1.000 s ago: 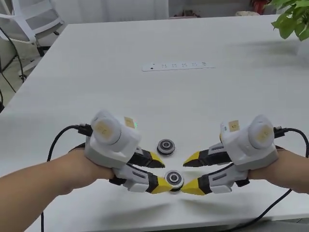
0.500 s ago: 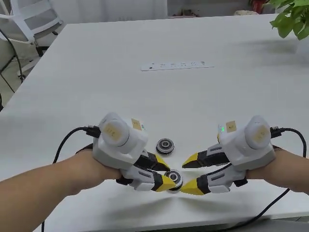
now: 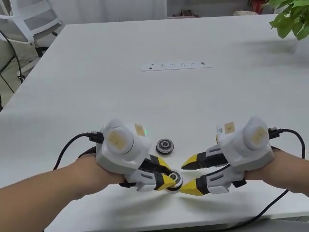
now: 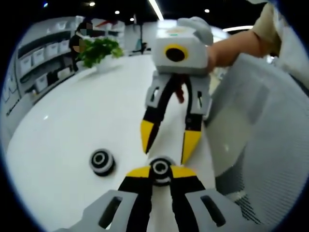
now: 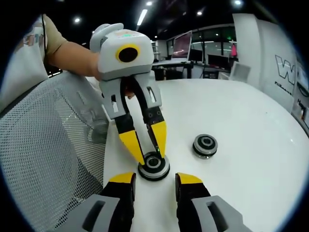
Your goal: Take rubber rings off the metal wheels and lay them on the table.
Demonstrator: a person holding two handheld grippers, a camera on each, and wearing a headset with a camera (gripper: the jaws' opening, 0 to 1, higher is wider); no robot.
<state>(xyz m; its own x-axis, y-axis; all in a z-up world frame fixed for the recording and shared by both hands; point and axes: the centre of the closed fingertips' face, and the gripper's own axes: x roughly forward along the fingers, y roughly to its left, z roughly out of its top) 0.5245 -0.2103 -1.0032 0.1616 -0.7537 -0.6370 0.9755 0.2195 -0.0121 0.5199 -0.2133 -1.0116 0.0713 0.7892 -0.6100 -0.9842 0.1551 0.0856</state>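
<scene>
Where your grippers meet: the near wheel (image 3: 175,179) lies flat on the table (image 3: 96,87) at 6 o'clock in the head view, close to the near edge. It is a small round disc with a bright metal hub and a dark centre.
Rubber ring (image 5: 154,177): a black band seated around the rim of the near wheel; it is not off the metal.
Left gripper (image 3: 168,177): you bring it in from 9 o'clock. Its yellow wedge-shaped tips are closed in on the near wheel, and the left gripper view shows one tip touching each side. The housing is smooth, rounded and white; the jaw arms are black.
Right gripper (image 3: 189,175): you bring it in from 3 o'clock. Its jaws are spread, with the yellow tips apart. In the right gripper view the near wheel sits just ahead of the gap, touching neither tip.
Far wheel (image 3: 165,145): at 11 o'clock from the near wheel, near it but apart from both grippers. It lies flat, with the same metal disc and a dark band on its rim.
Table: white, smooth and matte.
Power strip (image 3: 176,65): a flat white bar at 12 o'clock, well apart from the wheels.
Plant (image 3: 292,19): green leaves at 2 o'clock, at the far corner.
Cables (image 3: 67,145): black, one trailing from the rear of each gripper.
</scene>
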